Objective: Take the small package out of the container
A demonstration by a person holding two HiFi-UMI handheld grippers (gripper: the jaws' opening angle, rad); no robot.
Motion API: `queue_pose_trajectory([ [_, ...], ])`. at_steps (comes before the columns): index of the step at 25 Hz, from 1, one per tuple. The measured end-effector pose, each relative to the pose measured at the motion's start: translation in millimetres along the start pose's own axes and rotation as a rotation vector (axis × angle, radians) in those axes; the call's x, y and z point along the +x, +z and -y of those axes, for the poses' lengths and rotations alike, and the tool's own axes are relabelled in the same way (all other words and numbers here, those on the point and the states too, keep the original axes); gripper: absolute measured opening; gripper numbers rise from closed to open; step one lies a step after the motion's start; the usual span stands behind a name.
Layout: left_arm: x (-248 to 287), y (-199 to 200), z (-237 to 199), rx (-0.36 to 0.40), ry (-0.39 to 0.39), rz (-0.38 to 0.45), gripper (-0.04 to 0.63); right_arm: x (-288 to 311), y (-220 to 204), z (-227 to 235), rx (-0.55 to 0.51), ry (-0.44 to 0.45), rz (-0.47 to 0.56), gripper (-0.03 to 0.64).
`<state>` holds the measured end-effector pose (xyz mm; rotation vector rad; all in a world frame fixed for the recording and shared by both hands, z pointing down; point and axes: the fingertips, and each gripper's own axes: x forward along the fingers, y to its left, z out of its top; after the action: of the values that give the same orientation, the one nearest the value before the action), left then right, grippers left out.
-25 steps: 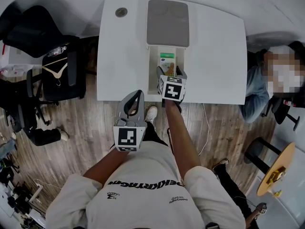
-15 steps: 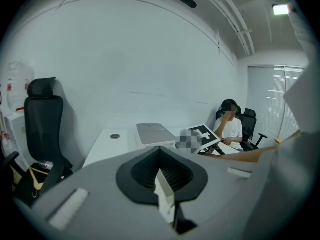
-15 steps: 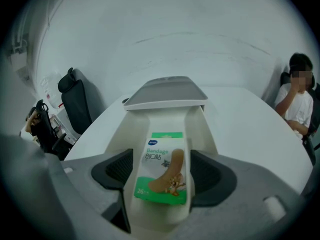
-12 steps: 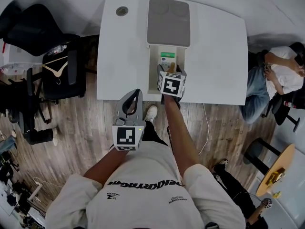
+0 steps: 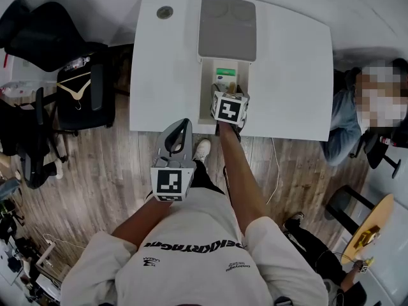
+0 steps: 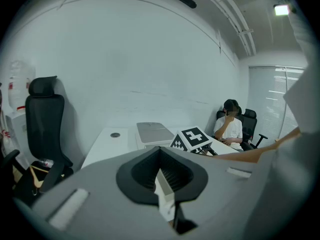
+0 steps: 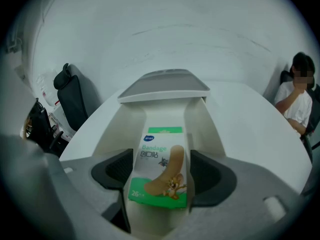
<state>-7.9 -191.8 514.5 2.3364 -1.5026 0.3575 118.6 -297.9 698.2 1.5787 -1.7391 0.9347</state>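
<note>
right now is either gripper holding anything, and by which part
The right gripper grips the bandage box by its two long sides, near its lower end. The left gripper is shut, empty.

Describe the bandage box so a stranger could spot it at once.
On the white table, an open white container adjoins a grey lid. The box is in it, between the right gripper's jaws. It alone is green and white, printed "Bandage" with a tan plaster picture.

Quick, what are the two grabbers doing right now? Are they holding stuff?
Left gripper: closed, with nothing in it that I can see.
Right gripper: closed on the bandage box.
</note>
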Motion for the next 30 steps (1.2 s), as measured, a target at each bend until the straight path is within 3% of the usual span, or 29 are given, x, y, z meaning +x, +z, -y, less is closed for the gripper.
queue_pose_trajectory([
  [9,1,-2,-4,-0.008,0.011,-0.004,0.003,7,0,-1,-0.046,-0.024,-0.013,0.345],
  [30,1,1,-10,-0.016,0.013,-0.001,0.003,14,-7,0,-0.028,-0.034,-0.083,0.344],
])
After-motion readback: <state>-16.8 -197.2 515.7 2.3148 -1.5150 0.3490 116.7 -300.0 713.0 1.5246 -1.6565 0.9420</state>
